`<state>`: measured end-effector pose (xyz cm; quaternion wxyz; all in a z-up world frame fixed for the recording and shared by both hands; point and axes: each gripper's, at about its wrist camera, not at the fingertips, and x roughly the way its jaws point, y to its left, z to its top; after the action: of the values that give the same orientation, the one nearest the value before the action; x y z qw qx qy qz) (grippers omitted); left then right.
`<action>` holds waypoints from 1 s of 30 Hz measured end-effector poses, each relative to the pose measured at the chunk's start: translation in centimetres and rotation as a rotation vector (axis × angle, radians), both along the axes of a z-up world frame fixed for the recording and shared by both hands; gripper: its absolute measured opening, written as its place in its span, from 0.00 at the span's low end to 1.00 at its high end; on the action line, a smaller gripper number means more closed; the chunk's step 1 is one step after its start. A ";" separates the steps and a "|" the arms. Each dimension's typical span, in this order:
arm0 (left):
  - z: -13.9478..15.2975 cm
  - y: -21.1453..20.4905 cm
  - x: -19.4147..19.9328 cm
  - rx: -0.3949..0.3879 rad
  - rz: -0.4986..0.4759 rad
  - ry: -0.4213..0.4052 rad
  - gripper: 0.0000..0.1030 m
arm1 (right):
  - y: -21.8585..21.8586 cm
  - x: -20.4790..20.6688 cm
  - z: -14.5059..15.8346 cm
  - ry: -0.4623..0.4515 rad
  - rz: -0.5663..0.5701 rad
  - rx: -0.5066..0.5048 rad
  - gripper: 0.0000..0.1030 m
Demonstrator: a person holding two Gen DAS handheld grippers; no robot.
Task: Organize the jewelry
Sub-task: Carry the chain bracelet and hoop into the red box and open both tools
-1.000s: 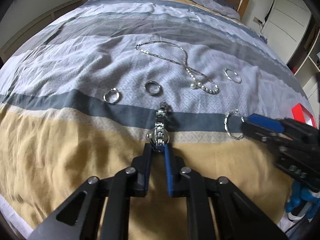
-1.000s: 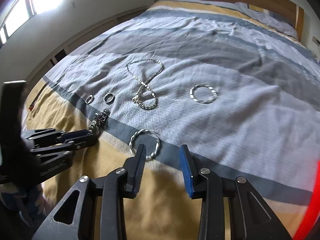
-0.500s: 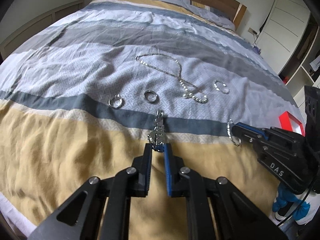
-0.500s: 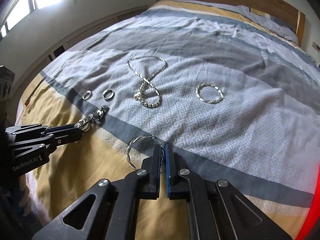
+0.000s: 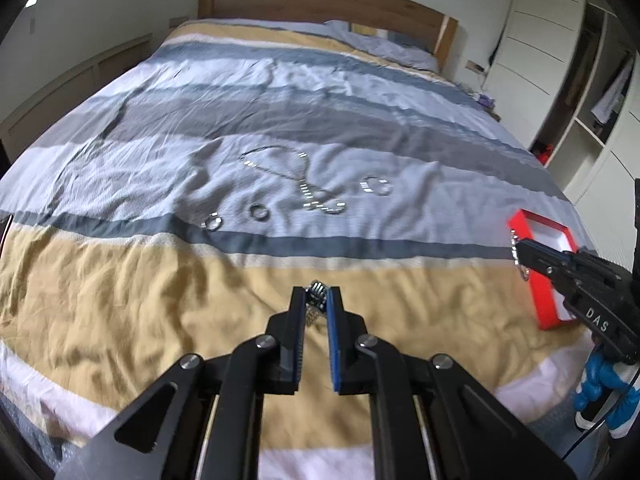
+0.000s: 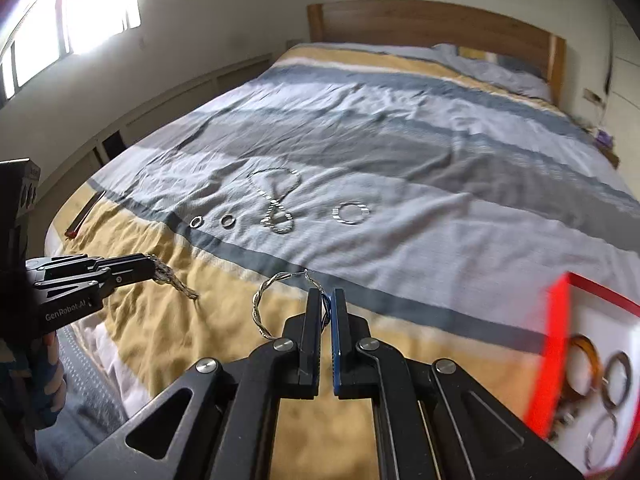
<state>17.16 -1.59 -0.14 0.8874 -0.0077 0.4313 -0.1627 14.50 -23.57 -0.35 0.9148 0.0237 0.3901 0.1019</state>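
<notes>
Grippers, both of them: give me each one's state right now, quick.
Left gripper: closed on the chunky silver link bracelet.
Right gripper: closed on the twisted silver wire bangle.

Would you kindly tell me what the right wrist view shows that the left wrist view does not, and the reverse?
Only the right wrist view shows bangles lying inside the red box and the bright window. Only the left wrist view shows the white wardrobe. Both show the necklace, two rings, the left gripper shut on a chain bracelet, and the right gripper shut on a twisted bangle.
</notes>
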 end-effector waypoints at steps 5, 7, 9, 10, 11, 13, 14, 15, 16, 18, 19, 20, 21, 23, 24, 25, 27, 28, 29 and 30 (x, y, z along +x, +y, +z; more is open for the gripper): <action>2.3 -2.7 -2.6 -0.014 -0.060 -0.036 0.09 | -3.8 -4.4 1.9 -0.036 -0.077 -0.009 0.04; 3.5 -4.4 -3.6 -0.022 -0.092 -0.054 0.09 | -5.8 -6.3 2.5 -0.050 -0.117 -0.019 0.04; 4.5 -6.2 -4.4 -0.028 -0.128 -0.070 0.09 | -7.7 -7.9 3.1 -0.063 -0.155 -0.024 0.04; 5.0 -7.2 -4.8 -0.031 -0.147 -0.078 0.09 | -8.5 -8.5 3.4 -0.067 -0.171 -0.028 0.04; 5.4 -8.1 -5.1 -0.034 -0.164 -0.085 0.09 | -9.5 -9.1 3.6 -0.072 -0.187 -0.032 0.04; 6.3 -10.2 -5.5 -0.044 -0.201 -0.095 0.09 | -11.7 -10.4 4.0 -0.080 -0.225 -0.041 0.04; 6.8 -11.5 -5.7 -0.052 -0.223 -0.100 0.09 | -12.7 -11.0 4.2 -0.082 -0.242 -0.046 0.04; 7.2 -12.9 -5.9 -0.062 -0.247 -0.102 0.09 | -13.8 -11.5 4.3 -0.082 -0.260 -0.052 0.04; 7.4 -14.0 -6.1 -0.069 -0.262 -0.102 0.09 | -15.0 -12.1 4.3 -0.081 -0.280 -0.056 0.04; 8.0 -16.9 -6.2 -0.086 -0.310 -0.099 0.09 | -17.2 -12.9 4.0 -0.077 -0.315 -0.061 0.04; 8.1 -18.0 -6.2 -0.089 -0.324 -0.097 0.09 | -18.0 -13.1 3.9 -0.074 -0.327 -0.062 0.04; 8.1 -19.8 -6.1 -0.093 -0.352 -0.094 0.09 | -19.1 -13.3 3.7 -0.069 -0.341 -0.063 0.04; 8.1 -20.8 -6.1 -0.095 -0.367 -0.092 0.09 | -19.9 -13.5 3.5 -0.063 -0.352 -0.065 0.04; 8.0 -23.8 -5.8 -0.096 -0.406 -0.084 0.09 | -21.5 -13.6 2.8 -0.046 -0.371 -0.069 0.04; 7.8 -25.0 -5.7 -0.096 -0.422 -0.079 0.09 | -22.5 -13.6 2.2 -0.034 -0.381 -0.070 0.04; 7.6 -26.4 -5.3 -0.093 -0.438 -0.073 0.09 | -23.1 -13.4 1.8 -0.026 -0.386 -0.071 0.04; 6.9 -29.1 -4.6 -0.082 -0.466 -0.063 0.09 | -24.5 -13.0 0.9 -0.007 -0.395 -0.072 0.04; 6.3 -30.8 -4.0 -0.075 -0.481 -0.055 0.09 | -25.3 -12.5 0.3 0.004 -0.399 -0.071 0.04; 5.9 -31.8 -3.6 -0.069 -0.489 -0.050 0.09 | -25.9 -11.9 -0.2 0.011 -0.401 -0.072 0.04; 5.4 -33.2 -3.0 -0.060 -0.497 -0.046 0.09 | -26.7 -11.0 -0.7 0.021 -0.404 -0.069 0.04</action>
<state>14.21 -34.76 5.23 0.8290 0.0760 0.3948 -0.3887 3.45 -50.26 -1.06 0.9129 0.0709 0.3900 -0.0974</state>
